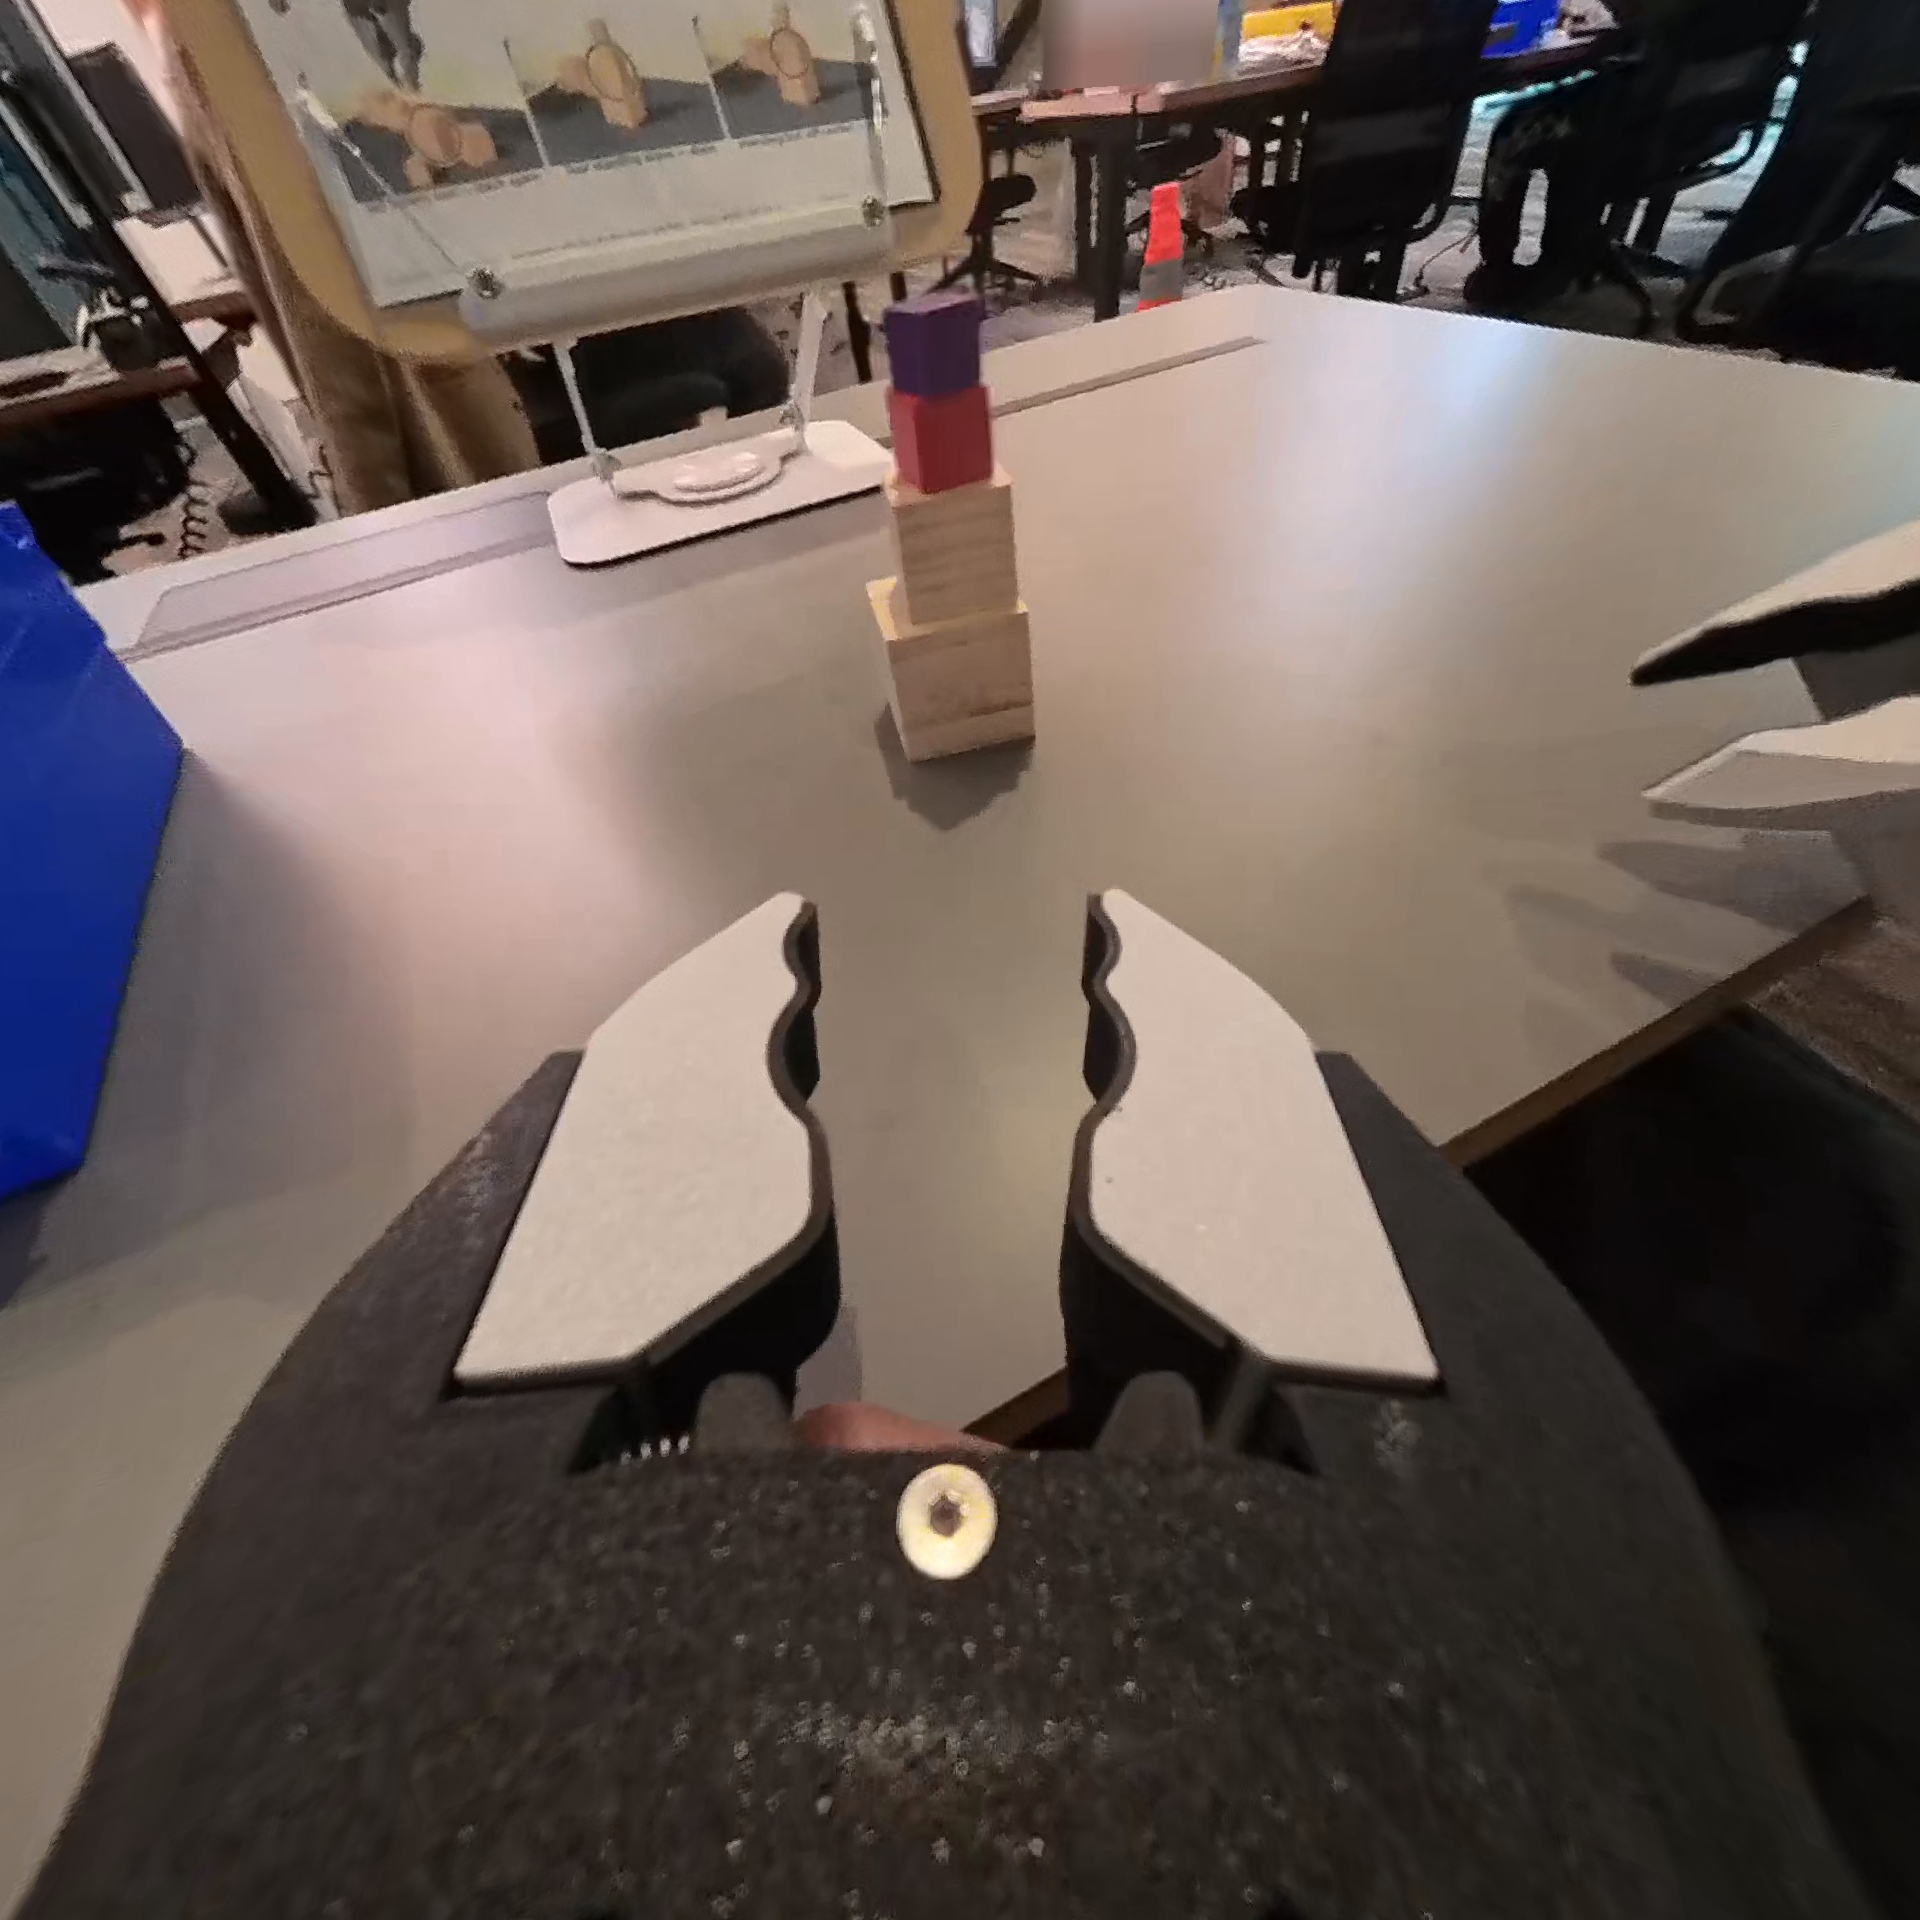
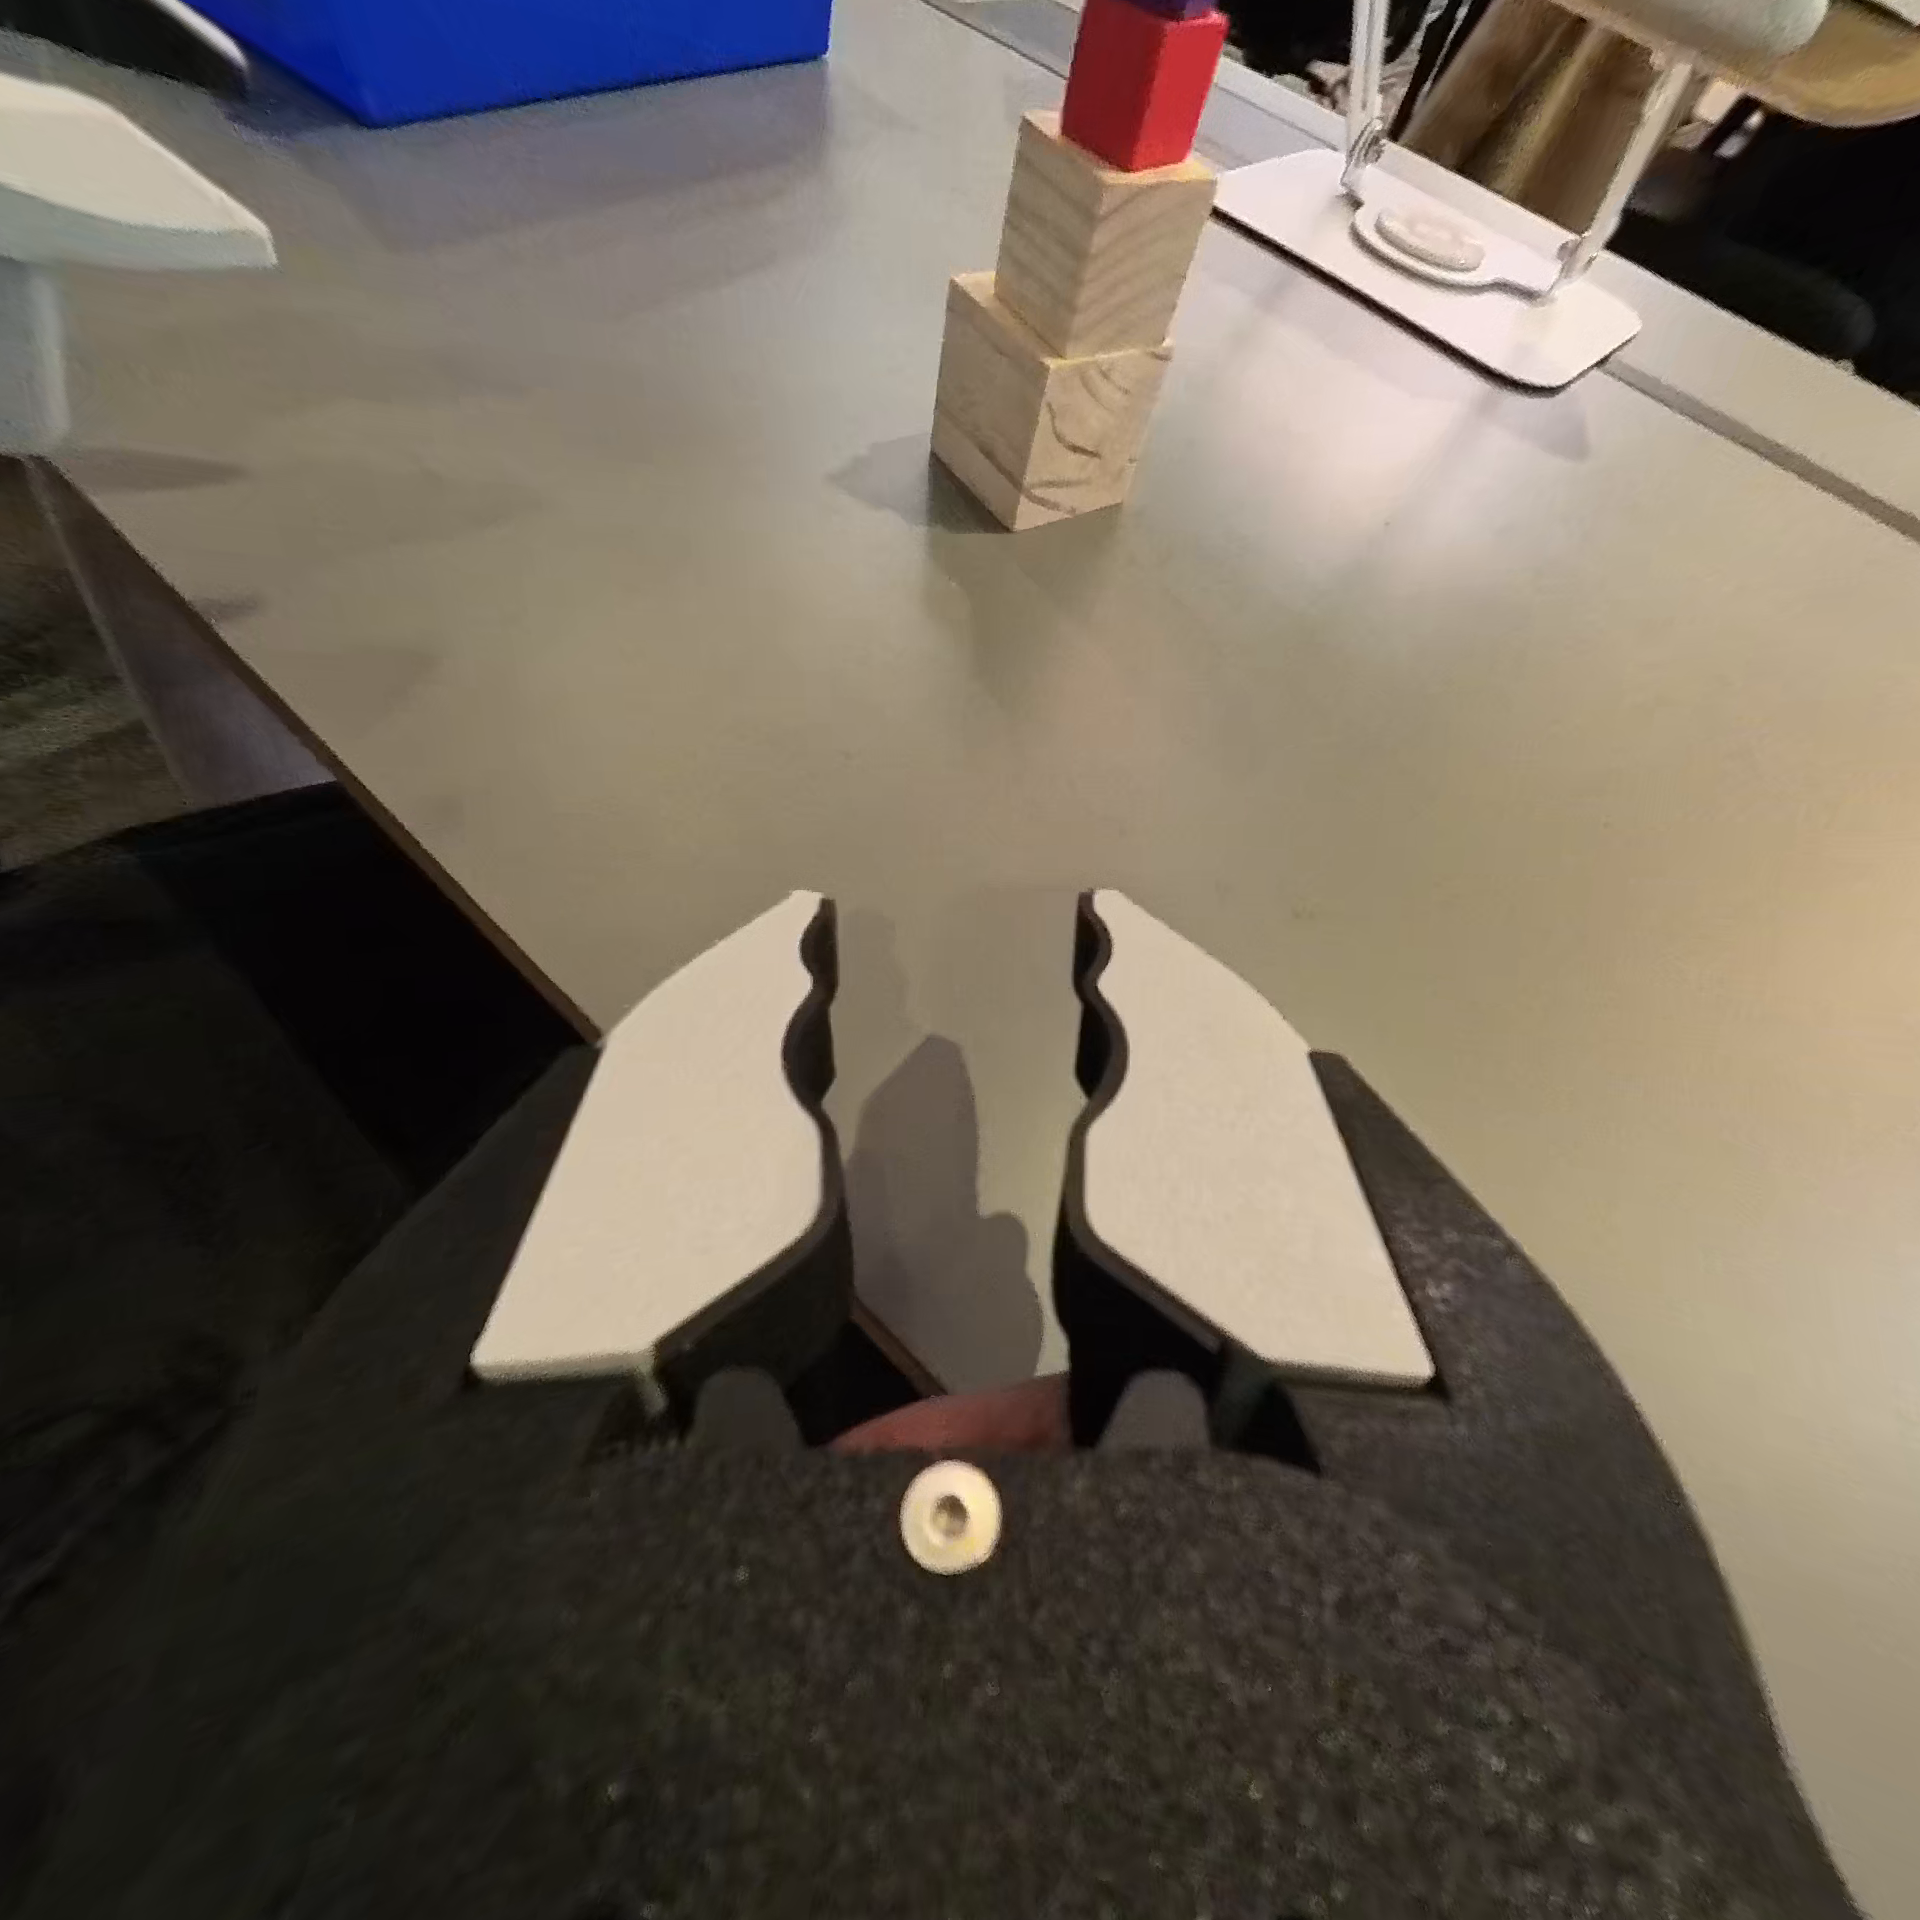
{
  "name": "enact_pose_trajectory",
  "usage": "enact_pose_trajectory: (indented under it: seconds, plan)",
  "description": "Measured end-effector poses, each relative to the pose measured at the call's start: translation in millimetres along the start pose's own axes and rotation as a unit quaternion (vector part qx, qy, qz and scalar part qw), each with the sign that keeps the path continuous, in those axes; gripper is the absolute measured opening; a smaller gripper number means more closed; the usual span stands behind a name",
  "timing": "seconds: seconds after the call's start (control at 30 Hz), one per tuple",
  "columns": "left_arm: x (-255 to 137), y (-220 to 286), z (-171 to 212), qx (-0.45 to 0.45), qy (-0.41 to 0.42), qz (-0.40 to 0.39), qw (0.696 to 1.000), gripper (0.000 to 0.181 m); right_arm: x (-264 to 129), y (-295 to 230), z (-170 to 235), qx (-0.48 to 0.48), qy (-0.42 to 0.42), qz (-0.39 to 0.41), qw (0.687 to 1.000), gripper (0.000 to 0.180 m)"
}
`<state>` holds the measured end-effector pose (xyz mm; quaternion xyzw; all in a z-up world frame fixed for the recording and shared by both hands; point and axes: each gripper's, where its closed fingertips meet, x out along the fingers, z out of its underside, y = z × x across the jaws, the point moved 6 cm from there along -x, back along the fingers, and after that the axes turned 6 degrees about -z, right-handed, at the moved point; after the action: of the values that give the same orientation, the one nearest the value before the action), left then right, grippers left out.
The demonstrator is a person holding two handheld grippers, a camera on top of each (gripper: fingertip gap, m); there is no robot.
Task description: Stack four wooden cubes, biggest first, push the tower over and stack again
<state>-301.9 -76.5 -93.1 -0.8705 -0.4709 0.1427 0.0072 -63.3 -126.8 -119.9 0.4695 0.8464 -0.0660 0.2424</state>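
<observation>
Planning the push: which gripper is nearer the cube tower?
Right, it seems: the right gripper points at the cube tower, which looks larger in its view; the left gripper faces it from farther back.

Two lower cubes (image 1: 961,665): bare pale wood, grain seen. Red cube (image 1: 940,436) and purple cube (image 1: 932,343): painted, matt. Table (image 2: 1351,727): smooth grey laminate, soft sheen noted. Left tongs (image 1: 948,925) and right tongs (image 2: 954,920): matt grey pads, rough speckled black body.

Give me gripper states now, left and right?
Left gripper: open, empty, short of the cube tower.
Right gripper: open, empty, also back from the tower.
</observation>
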Motion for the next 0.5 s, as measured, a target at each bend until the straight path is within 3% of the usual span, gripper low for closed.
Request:
enact_pose_trajectory:
  seconds: [0.23, 0.5]
  plan:
    - [-2, 9, 4, -0.026, -0.017, 0.043, 0.999, 0.048, 4, -5, 4, -0.009, -0.021, 0.011, 1.0, 0.039]
    - [2, 4, 14, -0.019, -0.039, 0.032, 0.999, 0.048, 13, -15, 3, -0.039, -0.025, 0.007, 0.999, 0.035]
